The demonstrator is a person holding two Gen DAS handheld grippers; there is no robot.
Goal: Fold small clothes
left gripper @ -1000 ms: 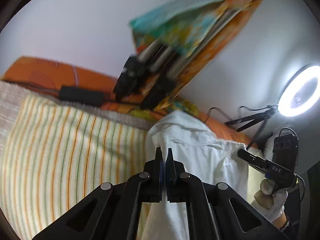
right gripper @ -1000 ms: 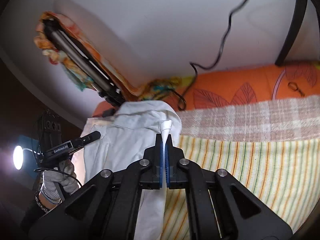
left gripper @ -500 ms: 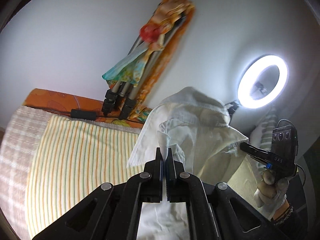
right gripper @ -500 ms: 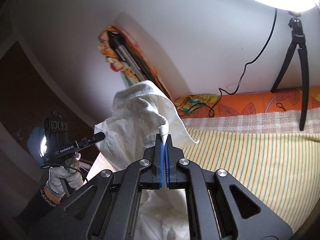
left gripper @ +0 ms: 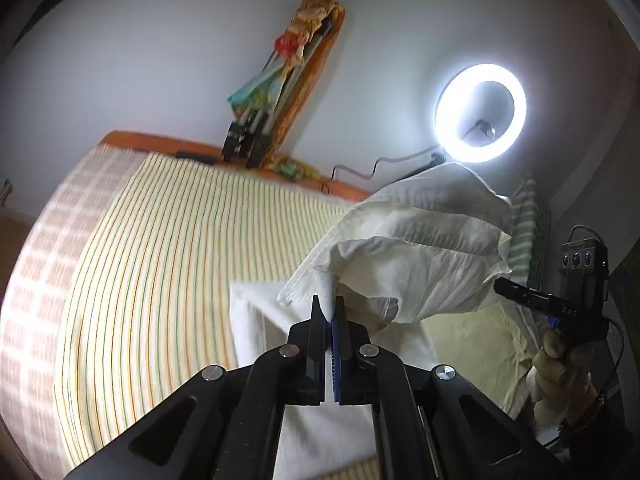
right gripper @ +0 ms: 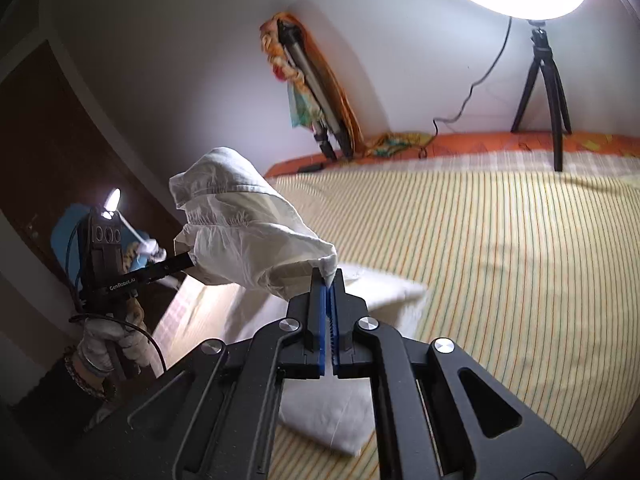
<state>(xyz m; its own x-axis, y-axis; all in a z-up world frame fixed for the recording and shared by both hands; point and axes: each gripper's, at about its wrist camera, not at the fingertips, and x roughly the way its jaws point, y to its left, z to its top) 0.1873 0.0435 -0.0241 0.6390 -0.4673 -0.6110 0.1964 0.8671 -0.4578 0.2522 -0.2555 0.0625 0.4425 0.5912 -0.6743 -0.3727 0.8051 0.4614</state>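
Bed [right gripper: 500, 260] w/ striped sheet, ring lamp [left gripper: 480, 112] at far edge. L claw [left gripper: 329, 312] & R claw [right gripper: 329, 286] both clamped on white shirt [left gripper: 420, 264], lifted above bed nr its near edge. Risk: thin pinch slips, shirt bunches.

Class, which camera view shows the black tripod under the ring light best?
The right wrist view: the black tripod stands whole on the bed's far edge. The left wrist view shows only the glowing ring light; white cloth hides its stand.
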